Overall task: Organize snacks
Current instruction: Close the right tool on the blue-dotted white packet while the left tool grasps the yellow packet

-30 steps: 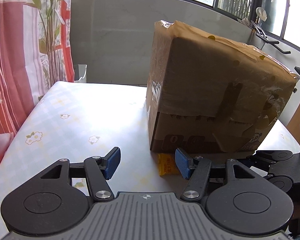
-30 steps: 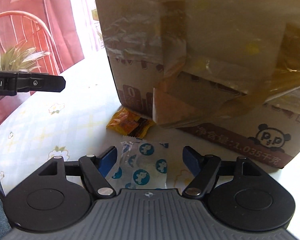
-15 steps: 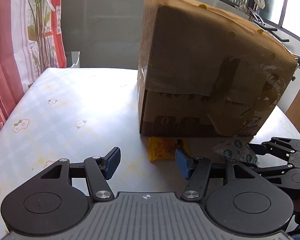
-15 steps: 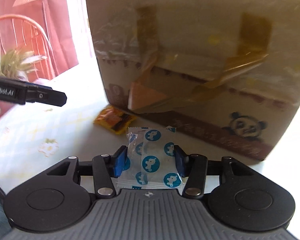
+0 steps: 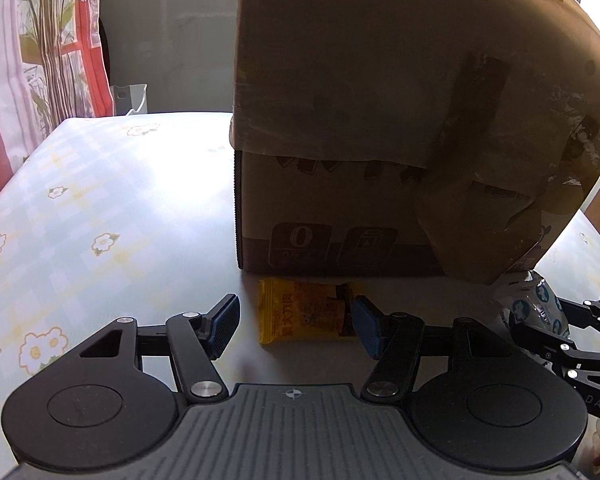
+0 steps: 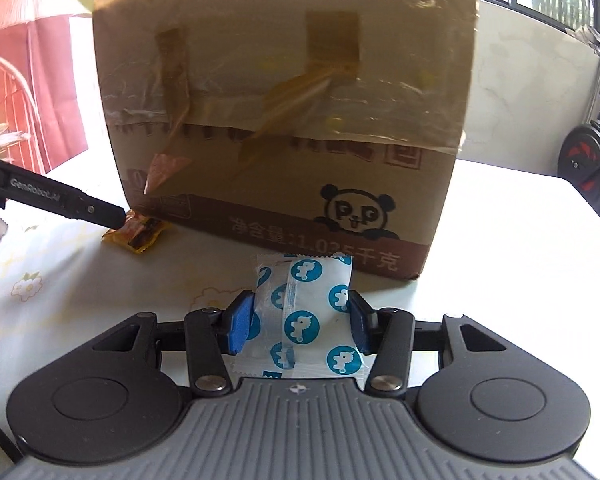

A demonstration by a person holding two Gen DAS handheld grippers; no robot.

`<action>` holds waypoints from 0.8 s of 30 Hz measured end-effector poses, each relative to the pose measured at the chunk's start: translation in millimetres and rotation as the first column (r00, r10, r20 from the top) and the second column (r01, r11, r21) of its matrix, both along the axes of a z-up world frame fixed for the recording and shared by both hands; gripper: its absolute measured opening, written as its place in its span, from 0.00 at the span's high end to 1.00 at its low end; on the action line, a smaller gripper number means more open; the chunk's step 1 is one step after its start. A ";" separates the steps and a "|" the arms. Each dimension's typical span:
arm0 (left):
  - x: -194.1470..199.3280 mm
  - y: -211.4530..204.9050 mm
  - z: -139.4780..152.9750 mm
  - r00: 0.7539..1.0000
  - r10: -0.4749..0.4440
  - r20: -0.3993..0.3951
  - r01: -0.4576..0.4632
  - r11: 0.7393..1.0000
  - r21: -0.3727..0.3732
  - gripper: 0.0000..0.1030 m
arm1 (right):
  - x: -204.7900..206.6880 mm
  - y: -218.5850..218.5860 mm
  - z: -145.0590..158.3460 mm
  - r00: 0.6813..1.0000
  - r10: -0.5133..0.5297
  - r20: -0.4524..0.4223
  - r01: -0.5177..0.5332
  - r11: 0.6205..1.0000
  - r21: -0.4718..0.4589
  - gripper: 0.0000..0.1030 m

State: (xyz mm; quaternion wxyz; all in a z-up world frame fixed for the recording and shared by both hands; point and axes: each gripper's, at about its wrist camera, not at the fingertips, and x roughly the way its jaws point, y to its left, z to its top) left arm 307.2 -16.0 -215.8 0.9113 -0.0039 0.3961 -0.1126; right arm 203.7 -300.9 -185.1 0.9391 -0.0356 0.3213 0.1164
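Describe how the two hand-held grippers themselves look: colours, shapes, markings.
Both look alike. The left hand-held gripper and right hand-held gripper have black linkage arms with silver pivot bolts, blue pads, round black discs either side and a grey ribbed body. "GenRobot.AI" is printed in white along the left one's finger.

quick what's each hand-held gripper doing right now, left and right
Left hand-held gripper: open, empty, straddling the yellow snack packet.
Right hand-held gripper: closed on the white-and-blue snack packet.

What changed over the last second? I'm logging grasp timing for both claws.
The right claw shut on the white-and-blue snack packet. The left claw advanced until its open fingers flank the yellow snack packet. The cardboard box and yellow packet stayed put.
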 end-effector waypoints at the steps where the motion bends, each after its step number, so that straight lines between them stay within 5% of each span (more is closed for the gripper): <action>1: 1.6 -2.2 -1.7 1.000 0.000 -0.003 0.000 1.000 -0.001 0.37 | -0.4 -0.2 -0.8 1.000 0.000 0.002 0.000 1.000 -0.002 0.50; 13: 9.1 -17.8 -16.6 1.000 0.006 0.012 -0.007 0.998 0.057 0.37 | 2.8 -2.3 -4.8 1.000 -0.002 -0.001 0.002 1.000 0.010 0.50; 14: 7.4 -18.9 -16.5 1.000 0.009 0.016 -0.010 0.998 0.069 0.48 | 2.7 -2.6 -4.7 1.000 -0.002 -0.001 0.002 1.000 0.011 0.50; 18: -3.3 -21.4 -16.8 1.000 -0.010 0.024 0.008 0.997 0.081 0.63 | 2.3 -1.4 -4.9 1.000 -0.004 -0.006 0.004 1.000 0.011 0.50; 21: -12.0 -22.5 -12.9 1.000 -0.017 0.017 0.016 0.996 0.088 0.85 | 3.3 -1.3 -5.2 1.000 -0.004 -0.008 0.004 1.000 0.012 0.50; 24: -20.5 -23.1 -10.1 1.000 -0.024 0.004 0.023 0.996 0.086 0.87 | 3.5 -2.2 -4.9 1.000 -0.005 -0.009 0.005 1.000 0.016 0.50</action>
